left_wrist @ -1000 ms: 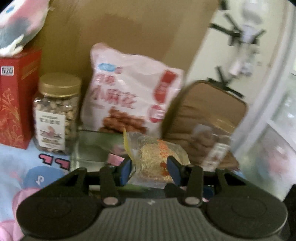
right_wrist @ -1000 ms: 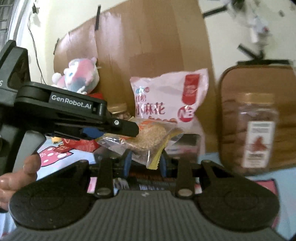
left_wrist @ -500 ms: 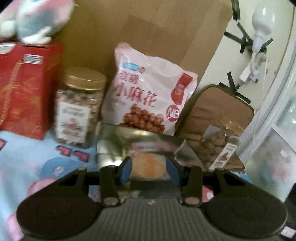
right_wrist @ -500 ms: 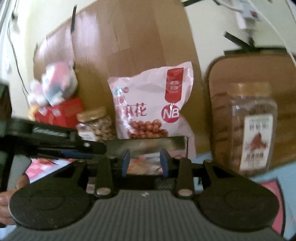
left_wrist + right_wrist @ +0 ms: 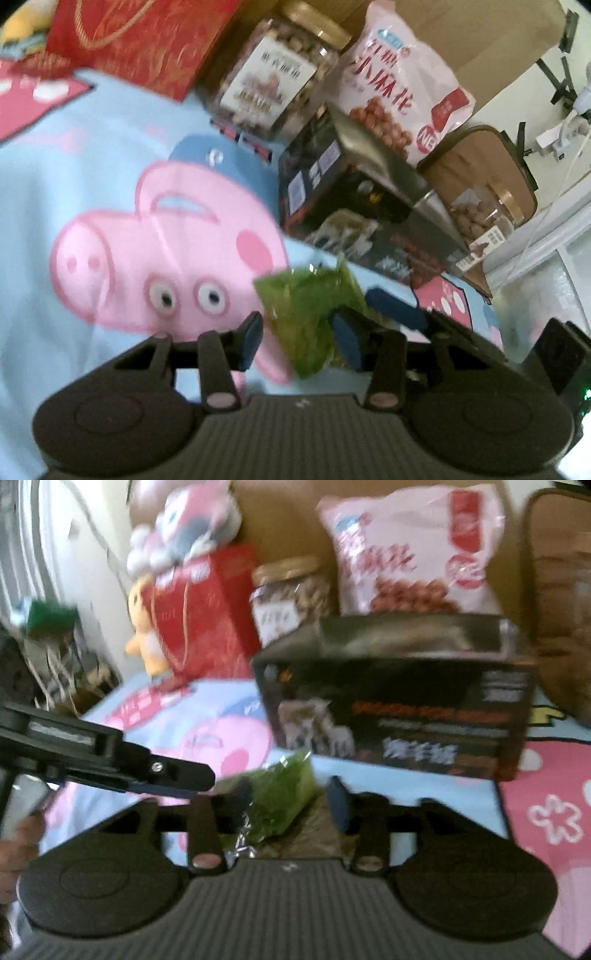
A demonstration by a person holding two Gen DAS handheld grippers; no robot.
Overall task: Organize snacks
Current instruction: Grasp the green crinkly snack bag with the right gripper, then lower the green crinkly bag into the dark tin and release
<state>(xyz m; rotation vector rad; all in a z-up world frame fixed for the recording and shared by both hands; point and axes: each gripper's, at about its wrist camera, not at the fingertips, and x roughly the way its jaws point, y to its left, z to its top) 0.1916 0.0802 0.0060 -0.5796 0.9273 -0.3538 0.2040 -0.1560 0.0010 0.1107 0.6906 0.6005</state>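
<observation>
Surface is a cartoon-pig printed cloth [image 5: 110, 177]; can't tell what's under it, so I won't call it a tabletop.

Back row, 10 to 2 o'clock in the right wrist view: red gift box [image 5: 207, 613], nut jar [image 5: 291, 594] just beside it, pink snack bag [image 5: 413, 550] upright against cardboard. A second jar [image 5: 480, 218] sits at 2 o'clock in the left view. These look already lined up.

Black box [image 5: 399, 709], lid flap up, stands in front of the bag at 12 o'clock. Looks like the drop target for small packets; its inside isn't visible.

Green snack packet [image 5: 310, 317] lies on the cloth just short of the box, between both tools.

Left tool [image 5: 301, 341]: fingers spread, straddling the packet, not pinching.
Right tool [image 5: 291, 805]: also spread around it, no grip visible.

My read: big items placed, green packet not yet boxed. Frames blurred, so contact is uncertain.
</observation>
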